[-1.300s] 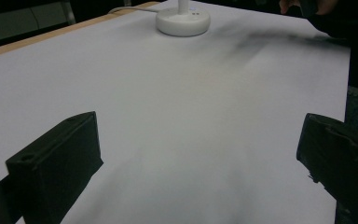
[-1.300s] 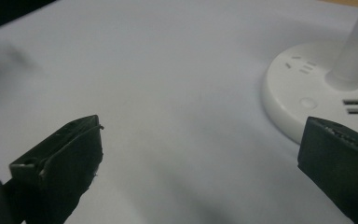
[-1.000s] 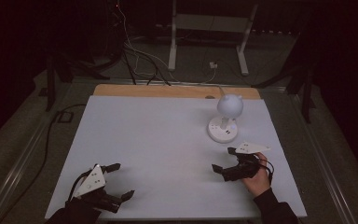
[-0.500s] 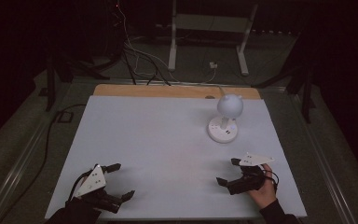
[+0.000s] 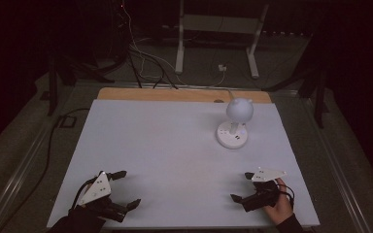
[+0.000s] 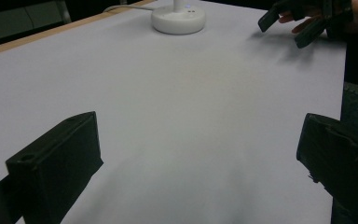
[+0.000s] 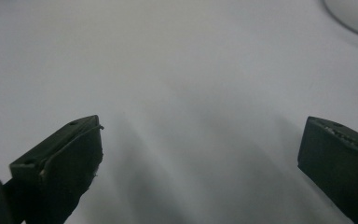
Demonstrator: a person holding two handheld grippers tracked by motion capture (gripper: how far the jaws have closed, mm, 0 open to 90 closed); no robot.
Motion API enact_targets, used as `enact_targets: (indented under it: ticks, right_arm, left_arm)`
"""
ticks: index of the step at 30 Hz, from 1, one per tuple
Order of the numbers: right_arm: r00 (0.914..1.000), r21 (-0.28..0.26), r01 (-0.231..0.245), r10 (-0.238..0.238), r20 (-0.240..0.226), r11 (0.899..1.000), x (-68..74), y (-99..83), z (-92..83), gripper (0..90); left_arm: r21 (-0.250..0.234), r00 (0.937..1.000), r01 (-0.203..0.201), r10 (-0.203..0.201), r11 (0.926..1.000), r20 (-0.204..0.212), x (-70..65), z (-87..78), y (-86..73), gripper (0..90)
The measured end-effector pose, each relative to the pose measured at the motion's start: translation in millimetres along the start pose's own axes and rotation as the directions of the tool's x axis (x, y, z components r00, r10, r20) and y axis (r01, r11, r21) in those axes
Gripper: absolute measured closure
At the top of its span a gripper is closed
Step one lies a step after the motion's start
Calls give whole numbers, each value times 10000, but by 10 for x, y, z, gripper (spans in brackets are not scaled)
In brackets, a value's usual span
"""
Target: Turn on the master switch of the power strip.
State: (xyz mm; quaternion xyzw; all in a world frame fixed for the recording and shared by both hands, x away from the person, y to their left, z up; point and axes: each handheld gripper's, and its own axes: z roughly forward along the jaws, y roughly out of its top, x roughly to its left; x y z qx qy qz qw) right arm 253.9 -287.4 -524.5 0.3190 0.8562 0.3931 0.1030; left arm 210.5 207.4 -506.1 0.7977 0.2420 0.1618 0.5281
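White lamp alone on white table, far right.

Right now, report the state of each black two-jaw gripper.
Left black two-jaw gripper: open, jaws wide apart, holding nothing.
Right black two-jaw gripper: open, jaws wide apart, holding nothing.

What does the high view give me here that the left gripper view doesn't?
High view alone: the lamp's round white head, the left gripper as a whole, and the floor cables behind the table. Left gripper view alone: a close look between its own spread jaws at bare white tabletop. Both: the lamp's round base and the right gripper, open and empty.
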Motion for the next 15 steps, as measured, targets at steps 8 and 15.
enact_targets:
  ticks: [8, 15]
  right_arm:
    - [9994, 95, 293, -295, 205, 9995, -12, 12, 31, 0]
    - [9993, -108, 244, -240, 300, 9996, -19, 14, 3, 0]
  left_arm:
    - [-28, 10000, 40, -40, 10000, 7, 9, 0, 0, 2]
    - [-57, 10000, 49, -49, 10000, 5, 8, -1, 1, 2]
